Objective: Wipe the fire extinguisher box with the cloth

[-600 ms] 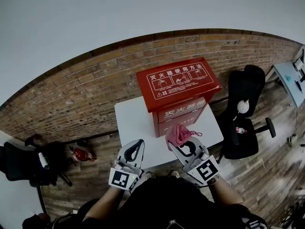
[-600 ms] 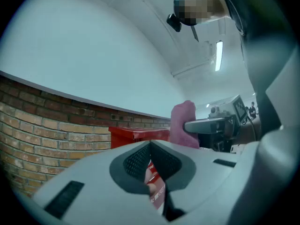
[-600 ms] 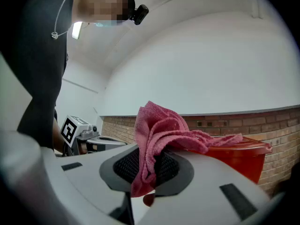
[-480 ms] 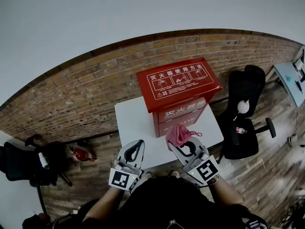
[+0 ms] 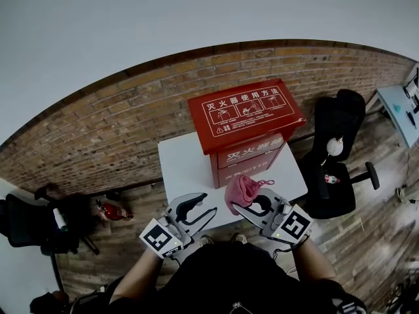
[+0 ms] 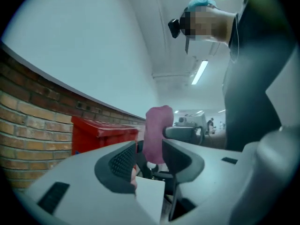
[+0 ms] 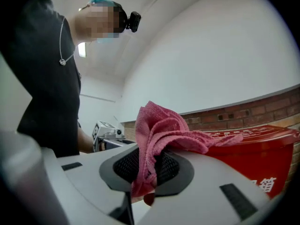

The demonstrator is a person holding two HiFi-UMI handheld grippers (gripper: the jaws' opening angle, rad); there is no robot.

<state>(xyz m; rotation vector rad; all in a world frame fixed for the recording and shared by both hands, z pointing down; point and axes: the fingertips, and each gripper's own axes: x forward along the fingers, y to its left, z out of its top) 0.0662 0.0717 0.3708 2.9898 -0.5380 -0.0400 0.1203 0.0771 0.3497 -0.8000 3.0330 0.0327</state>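
The left gripper (image 5: 204, 205) and right gripper (image 5: 241, 205) have pale grey shells, black mesh pads (image 7: 123, 168) lining the jaws, and a black-and-white marker cube (image 5: 294, 223) behind them. Clothing: black top (image 5: 229, 277).

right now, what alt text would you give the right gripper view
The right gripper is clamped on a bunched pink cloth, which rises above its jaws. A red fire extinguisher box stands behind at right before a brick wall; a person in a dark top is at left.

Held level, the left tongs (image 5: 208, 205) gape empty; the right tongs (image 5: 245, 203), facing them, clamp a pink cloth (image 5: 239, 190).
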